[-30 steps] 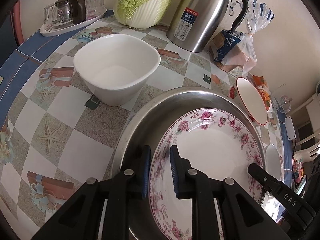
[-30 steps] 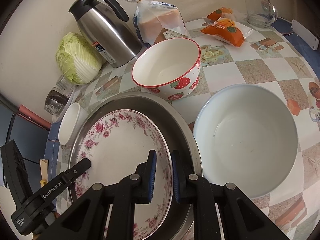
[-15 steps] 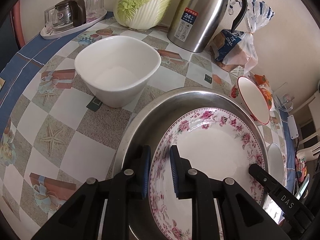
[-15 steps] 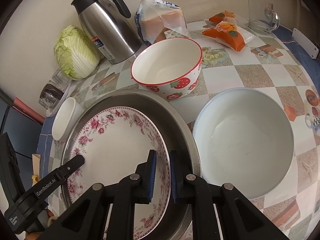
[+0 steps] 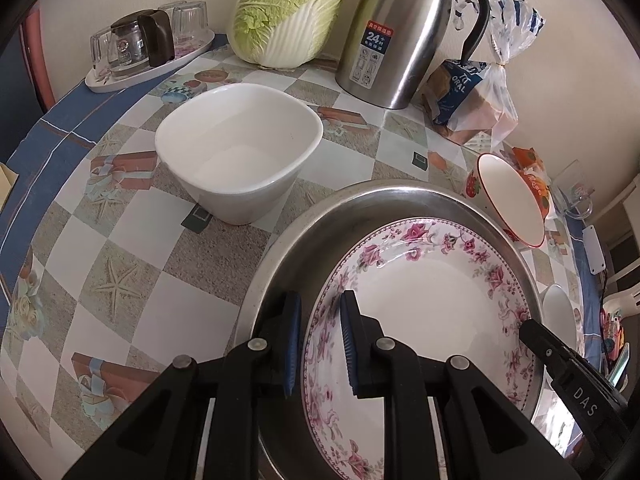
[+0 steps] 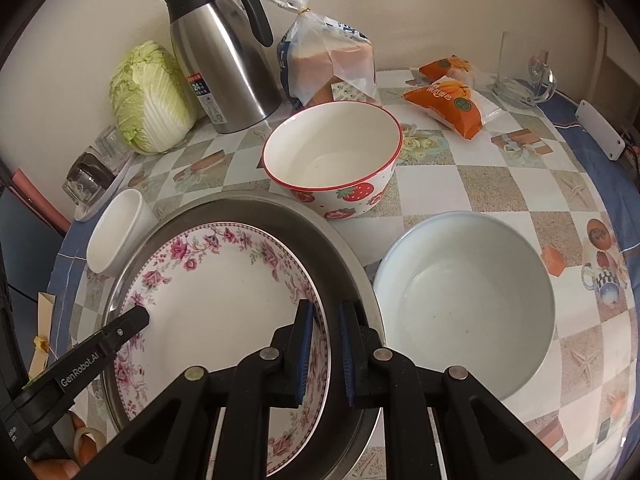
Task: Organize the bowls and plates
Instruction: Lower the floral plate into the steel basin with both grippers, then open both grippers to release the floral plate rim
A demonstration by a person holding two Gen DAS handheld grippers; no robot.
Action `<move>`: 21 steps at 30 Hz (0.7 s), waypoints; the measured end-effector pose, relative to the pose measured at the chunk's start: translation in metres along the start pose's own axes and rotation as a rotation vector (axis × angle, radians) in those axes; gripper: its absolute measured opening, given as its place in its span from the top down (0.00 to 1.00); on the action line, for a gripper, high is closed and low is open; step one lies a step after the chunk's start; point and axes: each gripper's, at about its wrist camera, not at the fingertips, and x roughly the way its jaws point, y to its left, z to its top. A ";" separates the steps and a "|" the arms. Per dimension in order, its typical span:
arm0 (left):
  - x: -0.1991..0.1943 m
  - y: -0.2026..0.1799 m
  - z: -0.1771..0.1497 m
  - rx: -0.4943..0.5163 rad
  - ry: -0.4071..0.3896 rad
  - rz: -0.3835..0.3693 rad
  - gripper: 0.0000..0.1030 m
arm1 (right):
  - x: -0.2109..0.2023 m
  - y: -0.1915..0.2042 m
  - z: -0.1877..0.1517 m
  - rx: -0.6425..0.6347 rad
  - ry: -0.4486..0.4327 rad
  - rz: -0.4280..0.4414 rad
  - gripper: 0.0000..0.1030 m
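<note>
Glassware sits far left: a little white tray (image 5: 120, 80) holding upturned clear glasses and a small glass pot with a dark handle, right at the blue border of the checked tablecloth (image 5: 80, 264). Next along, a pale green napa cabbage (image 5: 288, 12) leans on the wall, with a white squarish ceramic bowl (image 5: 240, 152) in front of it, just beside the steel basin's left rim. Middle of everything is the wide stainless steel basin (image 5: 320, 224), and the white plate with pink flowers round the rim (image 5: 432, 296) lies inside it, tilted a bit. The left gripper (image 5: 318, 344) is clamped on the plate's left rim, blue pads either side, and the right gripper (image 6: 322, 352) is pinched shut on the opposite rim. Behind the basin stand a tall steel thermos jug with black handle (image 6: 224, 64) and a bagged loaf of bread (image 6: 328, 64). The red-rimmed strawberry-print bowl (image 6: 336, 160) nearly touches the basin's back edge, and a big plain white round bowl (image 6: 468, 300) crowds its right side. Further right are orange snack packets (image 6: 452, 100) and a clear glass mug (image 6: 524, 80). Free tabletop is mostly the near left and the right edge strip; the basin is hemmed in otherwise.
</note>
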 end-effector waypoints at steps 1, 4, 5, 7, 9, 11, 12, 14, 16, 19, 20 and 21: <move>-0.001 -0.001 0.000 0.004 -0.004 0.004 0.81 | -0.001 0.001 0.000 -0.003 -0.003 -0.004 0.86; -0.004 -0.003 0.000 0.017 -0.019 0.008 0.80 | -0.005 0.001 0.002 -0.007 -0.015 -0.005 0.86; -0.006 -0.004 0.000 0.022 -0.024 0.010 0.80 | -0.007 0.002 0.002 -0.010 -0.020 -0.007 0.86; -0.009 -0.007 -0.001 0.035 -0.035 0.015 0.80 | -0.011 0.003 0.003 -0.014 -0.029 -0.006 0.86; -0.011 -0.009 -0.001 0.041 -0.042 0.020 0.80 | -0.014 0.004 0.004 -0.020 -0.037 -0.010 0.86; -0.014 -0.009 0.000 0.044 -0.051 0.021 0.80 | -0.019 0.005 0.004 -0.028 -0.047 -0.016 0.86; -0.016 -0.010 -0.001 0.047 -0.057 0.024 0.80 | -0.021 0.006 0.005 -0.031 -0.053 -0.018 0.86; -0.020 -0.011 0.000 0.053 -0.068 0.025 0.80 | -0.026 0.008 0.006 -0.040 -0.067 -0.026 0.86; -0.024 -0.013 -0.001 0.056 -0.077 0.024 0.80 | -0.031 0.009 0.007 -0.051 -0.078 -0.035 0.85; -0.028 -0.015 -0.001 0.063 -0.091 0.032 0.73 | -0.035 0.012 0.007 -0.065 -0.082 -0.049 0.83; -0.030 -0.015 -0.001 0.062 -0.095 0.031 0.64 | -0.035 0.012 0.007 -0.069 -0.083 -0.052 0.83; -0.031 -0.015 -0.001 0.059 -0.099 0.029 0.60 | -0.036 0.013 0.007 -0.074 -0.083 -0.057 0.83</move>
